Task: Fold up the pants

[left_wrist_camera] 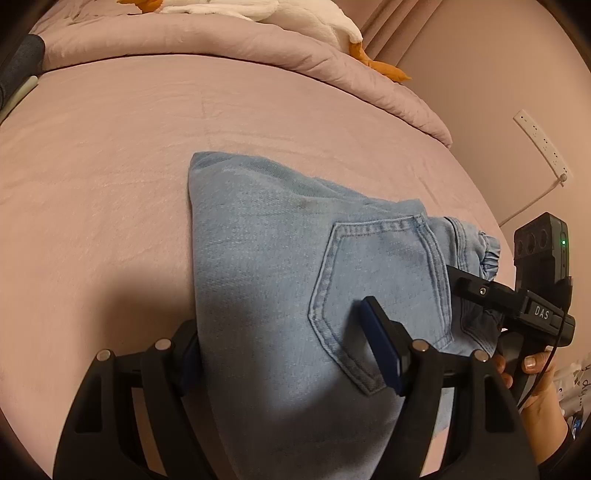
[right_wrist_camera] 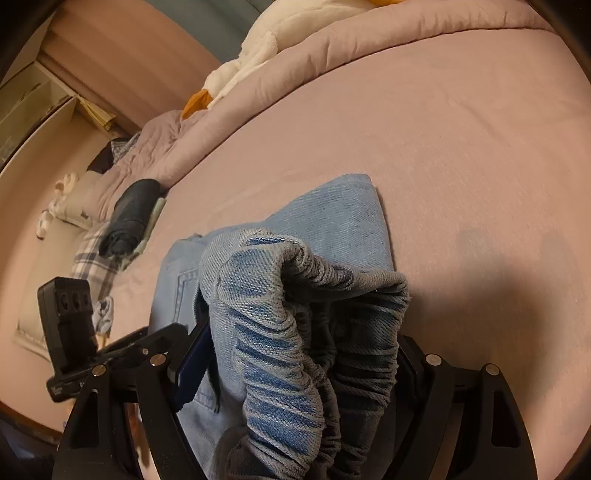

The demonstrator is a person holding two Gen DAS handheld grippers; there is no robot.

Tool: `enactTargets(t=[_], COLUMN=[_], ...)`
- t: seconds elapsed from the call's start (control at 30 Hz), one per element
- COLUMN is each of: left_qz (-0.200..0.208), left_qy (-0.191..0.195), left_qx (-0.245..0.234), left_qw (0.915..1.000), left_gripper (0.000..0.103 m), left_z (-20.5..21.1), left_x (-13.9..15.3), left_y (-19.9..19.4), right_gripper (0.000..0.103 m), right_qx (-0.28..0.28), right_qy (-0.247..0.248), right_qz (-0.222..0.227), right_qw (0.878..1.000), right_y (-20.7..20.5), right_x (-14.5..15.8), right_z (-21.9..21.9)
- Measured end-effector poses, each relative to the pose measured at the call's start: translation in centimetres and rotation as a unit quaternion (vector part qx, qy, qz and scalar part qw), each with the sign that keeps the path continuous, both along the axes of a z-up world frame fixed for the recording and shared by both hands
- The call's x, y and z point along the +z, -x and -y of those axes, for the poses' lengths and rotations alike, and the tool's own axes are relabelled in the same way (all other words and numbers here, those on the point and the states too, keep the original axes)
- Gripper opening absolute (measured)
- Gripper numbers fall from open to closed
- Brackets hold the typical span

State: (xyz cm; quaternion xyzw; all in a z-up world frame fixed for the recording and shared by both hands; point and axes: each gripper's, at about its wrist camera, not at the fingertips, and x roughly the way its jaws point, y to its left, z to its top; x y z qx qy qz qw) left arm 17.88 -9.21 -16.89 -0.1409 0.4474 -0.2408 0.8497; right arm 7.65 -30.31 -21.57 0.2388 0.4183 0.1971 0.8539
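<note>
Light blue denim pants (left_wrist_camera: 280,258) lie folded on the pink bed sheet (left_wrist_camera: 110,166), back pocket (left_wrist_camera: 380,280) up. My left gripper (left_wrist_camera: 291,347) is open, its jaws wide apart around the near end of the pants, one finger (left_wrist_camera: 380,343) resting on the pocket. My right gripper (right_wrist_camera: 295,354) is also open, its jaws standing on either side of the bunched elastic waistband (right_wrist_camera: 295,325), which bulges up between them. The right gripper also shows in the left wrist view (left_wrist_camera: 517,306) at the waistband end. The folded pants (right_wrist_camera: 343,221) stretch away behind the waistband.
A rolled pink duvet (left_wrist_camera: 221,40) with a white and orange plush toy (left_wrist_camera: 295,14) lies along the far side. A dark rolled garment (right_wrist_camera: 133,214) and plaid cloth (right_wrist_camera: 92,262) sit at the bed's left edge. A white power strip (left_wrist_camera: 543,147) hangs on the wall.
</note>
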Motion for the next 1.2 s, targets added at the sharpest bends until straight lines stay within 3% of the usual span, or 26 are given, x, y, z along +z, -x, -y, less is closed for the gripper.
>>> enactTargets(t=[0.97, 1.07, 1.2], left_qz=[0.01, 0.01, 0.004], left_qy=[-0.02, -0.025, -0.03], left_qx=[0.005, 0.007, 0.015], left_qw=[0.9997, 0.9996, 0.9994], left_gripper=[0.075, 0.072, 0.058], left_z=[0.49, 0.51, 0.16], left_x=[-0.02, 0.0, 0.11], left_y=[0.23, 0.13, 0.14], right_gripper=[0.085, 0.085, 0.085], right_qx=[-0.002, -0.003, -0.005], right_qy=[0.022, 0.025, 0.038], right_qz=[-0.007, -0.007, -0.009], right_qw=[1.0, 1.0, 0.999], right_y=[-0.47, -0.57, -0.68], right_x=[0.38, 0.44, 0.56], right_z=[-0.57, -0.61, -0.89])
